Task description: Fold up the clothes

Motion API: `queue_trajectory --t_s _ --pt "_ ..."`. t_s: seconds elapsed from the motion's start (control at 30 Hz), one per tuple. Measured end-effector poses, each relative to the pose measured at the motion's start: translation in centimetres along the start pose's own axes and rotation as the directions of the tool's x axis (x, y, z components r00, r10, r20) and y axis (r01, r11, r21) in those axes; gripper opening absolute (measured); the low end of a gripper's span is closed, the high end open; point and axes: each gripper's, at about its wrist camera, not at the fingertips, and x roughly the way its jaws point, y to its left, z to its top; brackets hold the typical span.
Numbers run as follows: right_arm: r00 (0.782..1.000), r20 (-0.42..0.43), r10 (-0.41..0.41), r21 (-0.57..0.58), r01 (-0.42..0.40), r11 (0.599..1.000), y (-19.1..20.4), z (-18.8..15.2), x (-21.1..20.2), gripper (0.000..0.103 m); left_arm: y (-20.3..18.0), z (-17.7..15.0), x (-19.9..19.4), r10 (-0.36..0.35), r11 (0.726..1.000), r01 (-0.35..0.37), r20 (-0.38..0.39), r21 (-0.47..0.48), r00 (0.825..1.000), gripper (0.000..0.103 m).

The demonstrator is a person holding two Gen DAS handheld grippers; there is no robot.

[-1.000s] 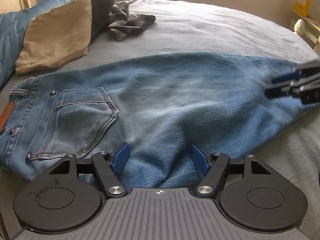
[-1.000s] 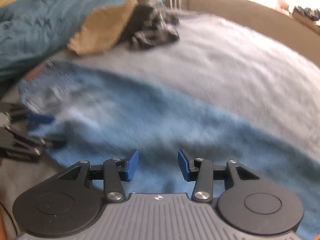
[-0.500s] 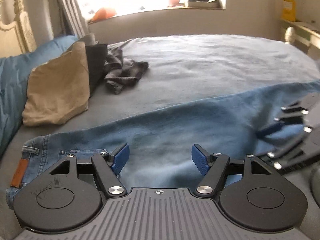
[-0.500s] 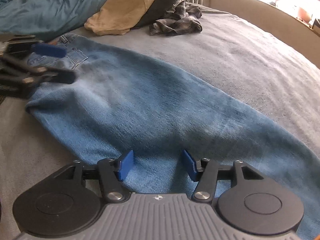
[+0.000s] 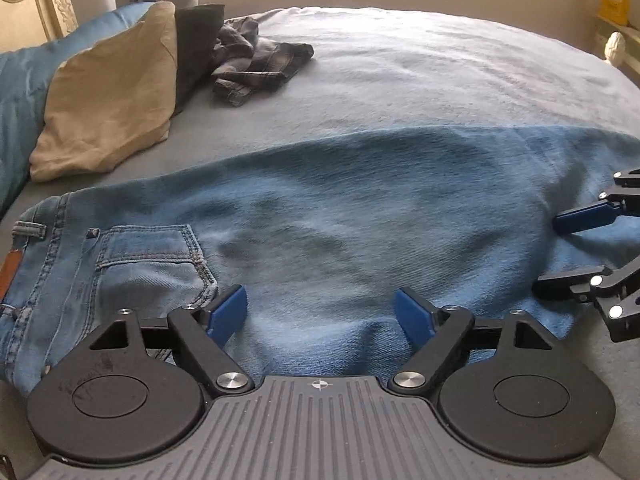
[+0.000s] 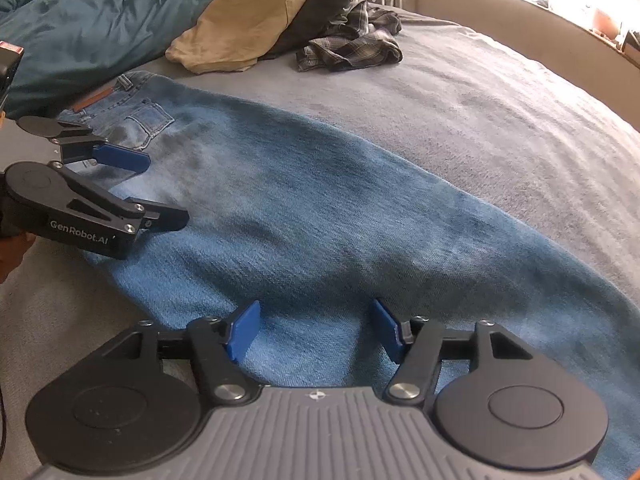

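The bed (image 5: 420, 80) fills both views, its grey cover running from the lower edges to the top of each frame. A tan garment (image 5: 108, 100), a dark garment (image 5: 196, 40) and a crumpled plaid garment (image 5: 256, 64) sit in a pile at the upper left of the left wrist view, well apart from the work.

The jeans (image 5: 340, 220) lie flat on the cover, apparently folded leg over leg. Note the long axis. In the left wrist view it runs from the waistband at the lower left to the leg end at the right edge. In the right wrist view it runs from the waistband at the upper left to the lower right corner. The back pocket (image 5: 152, 264) marks the seat end.

Your left gripper (image 5: 320, 312) hangs over the near edge of the jeans just right of the pocket. Its jaws are opening, with denim below the gap, and the pads press on nothing. Your right gripper (image 6: 316, 332) hangs over the same near edge further toward the legs. Its jaws are also opening over denim and grip nothing.

Both grippers stand on the near long edge, so the jeans lie ahead of the fingers. The left gripper is nearer the waistband, the right nearer the hems. A fold across the long axis would likely bring the hem end toward the waistband, which suits the right gripper.
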Motion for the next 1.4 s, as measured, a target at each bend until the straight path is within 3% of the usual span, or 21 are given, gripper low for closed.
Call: queue_trajectory --t_s 0.17,0.3,0.5,0.67,0.87,1.0,1.1,1.23,1.4 --pt "1.0 -0.007 0.007 0.021 -0.007 1.0 -0.2 0.2 -0.1 0.068 0.5 0.3 0.2 -0.011 0.999 0.01 -0.024 -0.044 1.0 0.09" --pt "1.0 -0.019 0.016 0.033 -0.015 0.999 -0.1 0.4 0.0 0.076 0.2 0.5 0.3 -0.006 0.998 0.004 -0.041 -0.056 0.999 0.098" --pt "0.999 -0.027 0.024 0.036 -0.023 0.999 0.0 0.6 0.2 0.082 0.2 1.0 0.6 0.002 0.997 -0.009 -0.087 -0.079 0.996 0.102" --pt "0.999 -0.032 0.028 0.045 -0.027 0.999 0.0 0.7 0.1 0.084 0.0 1.1 0.7 0.015 0.996 -0.024 -0.105 -0.086 0.994 0.103" --pt "0.999 -0.021 0.027 0.166 -0.023 0.986 -2.3 2.0 -1.5 0.084 0.2 1.6 0.9 0.026 0.993 -0.042 -0.137 -0.111 0.99 0.103" --pt "0.998 -0.004 -0.07 0.191 0.069 0.979 -4.1 2.3 -1.8 0.084 0.0 1.7 1.0 0.037 0.992 -0.055 -0.148 -0.116 0.988 0.103" --pt "0.995 -0.06 -0.085 0.225 0.096 0.97 -5.3 1.3 -0.4 0.084 0.1 1.8 1.1 0.039 0.991 -0.059 -0.157 -0.123 0.987 0.103" --pt "0.993 -0.057 -0.101 0.159 0.109 0.981 -4.2 0.4 0.1 0.096 0.0 1.9 1.2 0.043 0.99 -0.064 -0.161 -0.129 0.986 0.103" --pt "0.994 -0.066 -0.086 0.172 0.096 0.98 -4.3 0.6 0.2 0.1 -0.1 1.9 1.2 0.05 0.989 -0.071 -0.16 -0.132 0.986 0.103"
